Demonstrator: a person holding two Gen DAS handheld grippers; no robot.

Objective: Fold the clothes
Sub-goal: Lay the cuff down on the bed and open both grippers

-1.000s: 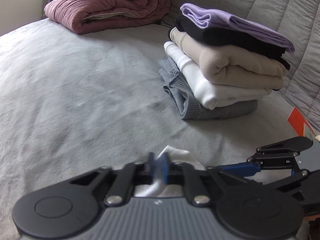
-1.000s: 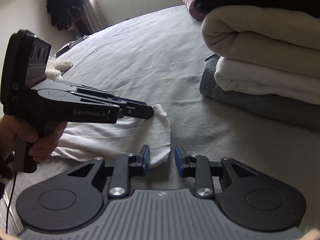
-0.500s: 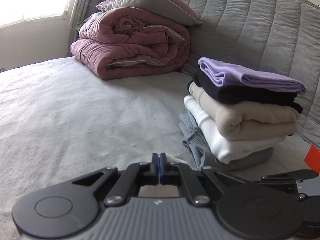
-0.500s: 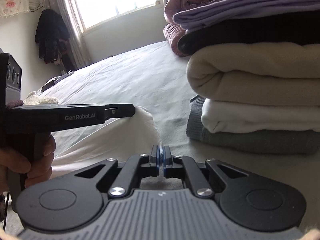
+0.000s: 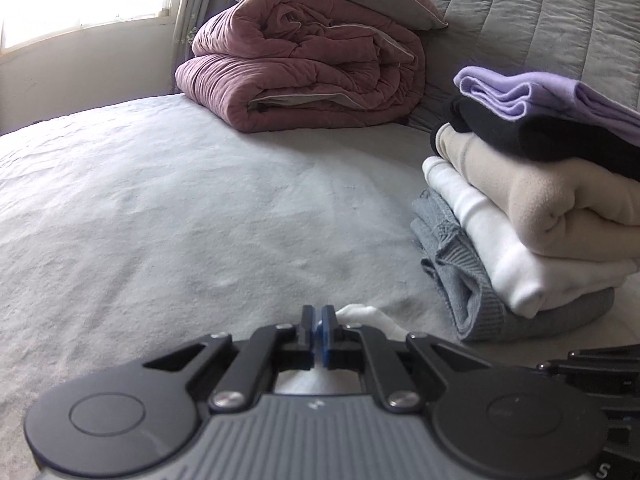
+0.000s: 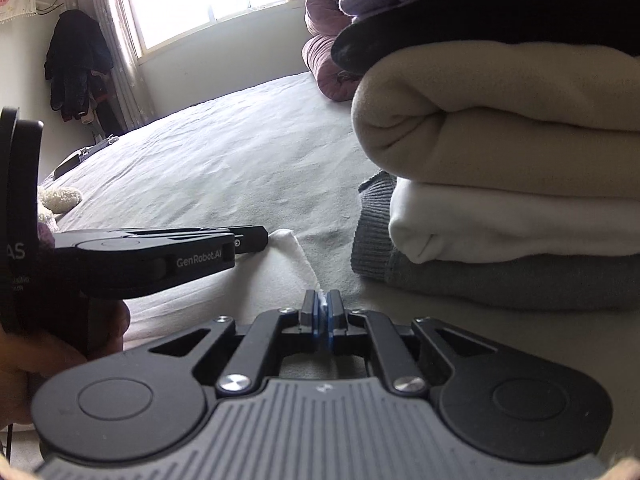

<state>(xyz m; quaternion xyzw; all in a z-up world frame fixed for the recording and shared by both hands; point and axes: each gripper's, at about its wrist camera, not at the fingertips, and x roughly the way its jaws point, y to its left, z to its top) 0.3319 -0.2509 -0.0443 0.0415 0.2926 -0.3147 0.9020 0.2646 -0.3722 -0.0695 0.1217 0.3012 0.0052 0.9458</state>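
A white garment (image 6: 248, 280) lies on the grey bed, its near edge raised. My right gripper (image 6: 321, 308) is shut on one corner of it, white cloth showing between the blue pads. My left gripper (image 5: 318, 322) is shut on another corner; a white fold (image 5: 372, 318) shows just to the right of its tips. In the right wrist view the left gripper (image 6: 262, 239) reaches in from the left, held by a hand (image 6: 48, 356). A stack of folded clothes (image 5: 532, 216) stands close on the right: grey, white, beige, black, lilac from bottom to top.
A folded maroon duvet (image 5: 304, 64) with a grey pillow lies at the head of the bed by the quilted headboard (image 5: 520, 12). A plush toy (image 6: 56, 200) sits at the bed's left edge. Dark clothes (image 6: 76, 68) hang by the window. Grey sheet (image 5: 180, 208) stretches ahead.
The right gripper, open a second ago, has shut on the white garment's corner. Both grippers have lifted that edge and moved forward toward the stack.
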